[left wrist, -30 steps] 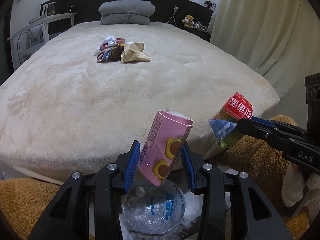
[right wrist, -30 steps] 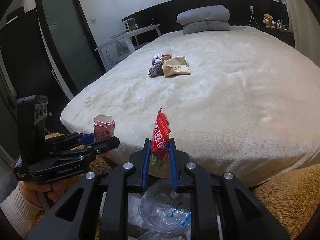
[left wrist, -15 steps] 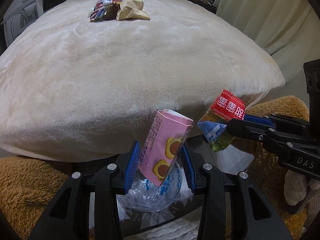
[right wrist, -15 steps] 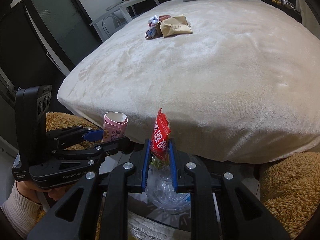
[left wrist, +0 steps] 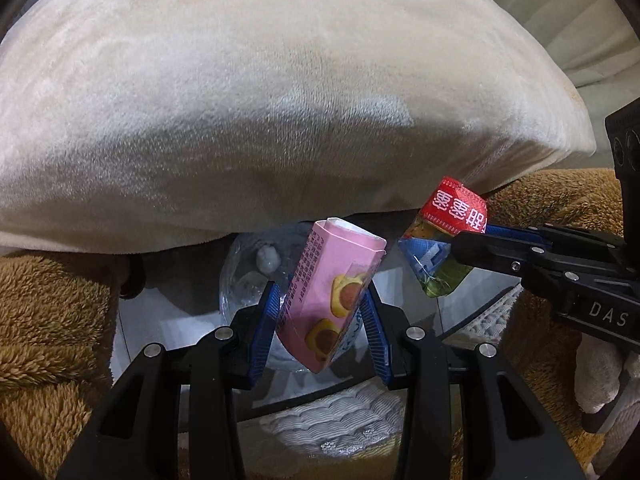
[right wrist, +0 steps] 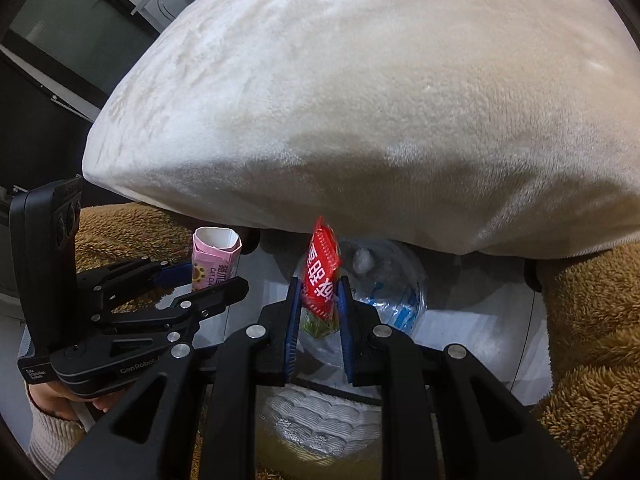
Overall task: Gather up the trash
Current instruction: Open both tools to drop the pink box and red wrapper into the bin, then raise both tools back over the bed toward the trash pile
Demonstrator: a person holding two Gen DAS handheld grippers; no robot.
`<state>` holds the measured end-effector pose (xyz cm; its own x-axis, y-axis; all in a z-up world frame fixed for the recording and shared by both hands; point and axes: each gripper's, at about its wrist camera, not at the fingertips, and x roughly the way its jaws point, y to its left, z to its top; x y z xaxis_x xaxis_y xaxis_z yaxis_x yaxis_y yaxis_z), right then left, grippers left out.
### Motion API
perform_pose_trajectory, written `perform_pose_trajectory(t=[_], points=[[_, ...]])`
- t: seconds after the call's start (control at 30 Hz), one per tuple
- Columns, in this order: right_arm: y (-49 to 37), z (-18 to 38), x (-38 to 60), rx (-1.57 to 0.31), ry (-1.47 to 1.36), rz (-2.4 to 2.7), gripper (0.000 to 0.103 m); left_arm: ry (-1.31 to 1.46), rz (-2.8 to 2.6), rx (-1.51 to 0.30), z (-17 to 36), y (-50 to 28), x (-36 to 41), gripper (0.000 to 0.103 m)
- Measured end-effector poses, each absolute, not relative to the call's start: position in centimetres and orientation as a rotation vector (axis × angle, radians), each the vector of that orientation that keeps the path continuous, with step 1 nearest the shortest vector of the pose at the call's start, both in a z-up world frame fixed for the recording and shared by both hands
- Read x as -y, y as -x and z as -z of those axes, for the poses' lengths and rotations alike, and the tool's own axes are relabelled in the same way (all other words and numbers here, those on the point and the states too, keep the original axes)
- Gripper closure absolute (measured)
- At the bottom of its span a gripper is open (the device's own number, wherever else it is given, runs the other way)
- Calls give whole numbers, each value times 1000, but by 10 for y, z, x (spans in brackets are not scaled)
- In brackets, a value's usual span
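We see the cream plush bedspread (left wrist: pixel 280 92) filling the upper view, with a white-lined bin (right wrist: pixel 472 328) below its edge holding a crushed clear plastic bottle (right wrist: pixel 394 280). Above the bin, our left gripper (left wrist: pixel 320 320) is clamped on a tilted pink drink carton (left wrist: pixel 332 292), and beside it our right gripper (right wrist: pixel 319 312) pinches a red snack wrapper (right wrist: pixel 320 268).

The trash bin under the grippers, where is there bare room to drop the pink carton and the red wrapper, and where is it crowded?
The bin liner looks bare on the right, between the crushed clear bottle and the brown plush, and at the left edge. The middle is crowded: the bottle lies under the pink carton and red wrapper.
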<state>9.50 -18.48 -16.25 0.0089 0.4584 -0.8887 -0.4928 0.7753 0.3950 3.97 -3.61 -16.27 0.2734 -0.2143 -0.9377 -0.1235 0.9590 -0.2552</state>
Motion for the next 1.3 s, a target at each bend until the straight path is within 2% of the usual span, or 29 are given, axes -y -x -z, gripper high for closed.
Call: perform_pose_trajectory(t=[0.47, 0.8, 0.83, 0.87, 0.93, 1.3], points=[[-98, 198, 171, -1516, 66, -693, 84, 303, 50, -1439, 192, -41, 45, 63], [-100, 202, 172, -1530, 66, -670, 82, 283, 71, -1487, 201, -39, 46, 61], [-101, 203, 173, -1534, 58, -669, 79, 278, 73, -1491, 202, -39, 46, 61], [-103, 202, 174, -1533, 53, -665, 72, 272, 72, -1496, 203, -39, 47, 56], [-104, 202, 176, -1531, 45, -657, 68, 266, 70, -1499, 203, -39, 45, 45], [-102, 192, 176, -1507, 40, -667, 68, 281, 48, -1458, 197, -37, 40, 45]])
